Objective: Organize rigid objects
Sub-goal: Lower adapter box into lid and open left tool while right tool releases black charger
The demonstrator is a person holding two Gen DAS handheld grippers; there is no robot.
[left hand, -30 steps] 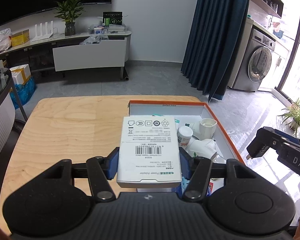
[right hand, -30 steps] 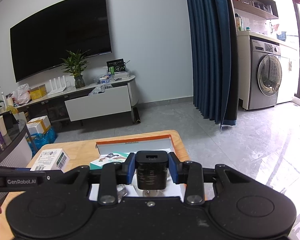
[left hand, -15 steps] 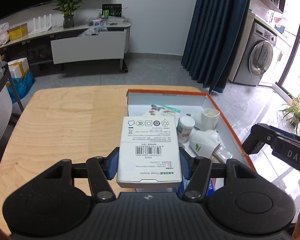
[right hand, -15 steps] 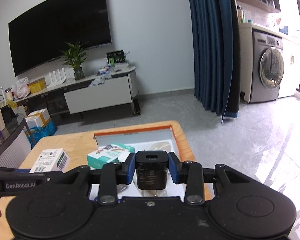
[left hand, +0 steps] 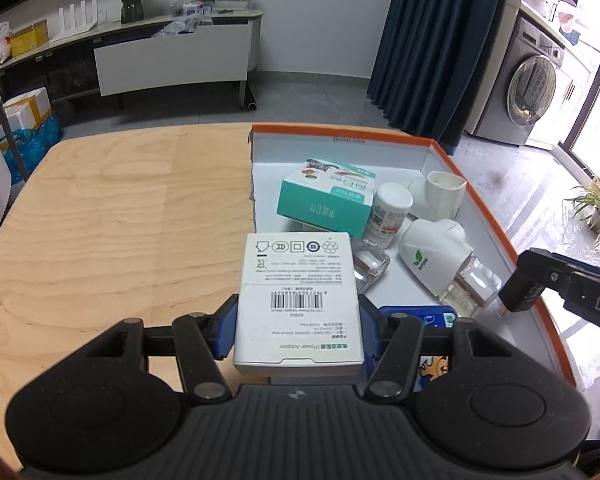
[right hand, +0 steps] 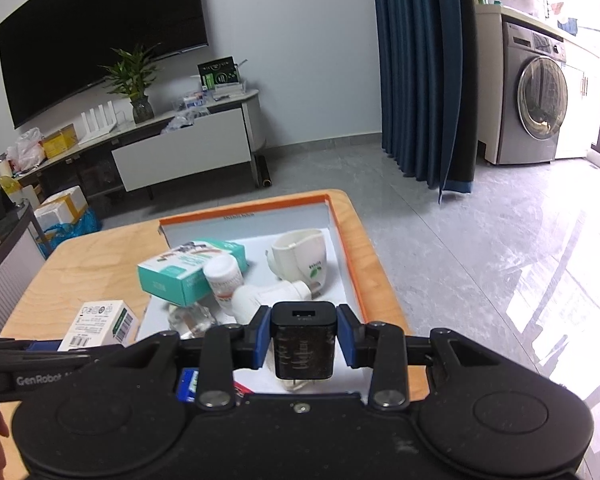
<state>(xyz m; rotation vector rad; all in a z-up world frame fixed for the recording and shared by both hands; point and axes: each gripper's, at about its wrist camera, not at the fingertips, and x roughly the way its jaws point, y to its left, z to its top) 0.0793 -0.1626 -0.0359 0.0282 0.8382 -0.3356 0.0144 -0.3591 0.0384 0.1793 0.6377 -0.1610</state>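
Observation:
My left gripper point(left hand: 298, 328) is shut on a white power adapter box point(left hand: 298, 300) and holds it over the near left edge of the orange-rimmed tray point(left hand: 488, 216). It also shows in the right wrist view point(right hand: 100, 324). My right gripper point(right hand: 302, 342) is shut on a black USB charger point(right hand: 302, 344) above the tray's near right part point(right hand: 346, 248). In the tray lie a teal box point(left hand: 328, 200), a white pill bottle point(left hand: 388, 210), two white plug-in devices point(left hand: 434, 252), a clear case point(left hand: 370, 268) and a blue pack point(left hand: 416, 314).
The tray sits on the right of a wooden table point(left hand: 120, 208). The right gripper's tip point(left hand: 528, 280) shows over the tray's right rim. Beyond the table are a TV cabinet point(left hand: 172, 56), a dark curtain point(left hand: 432, 40) and a washing machine point(left hand: 532, 88).
Both grippers have tilted down and moved closer over the tray, each still holding its object. The tray's contents now fill more of both views.

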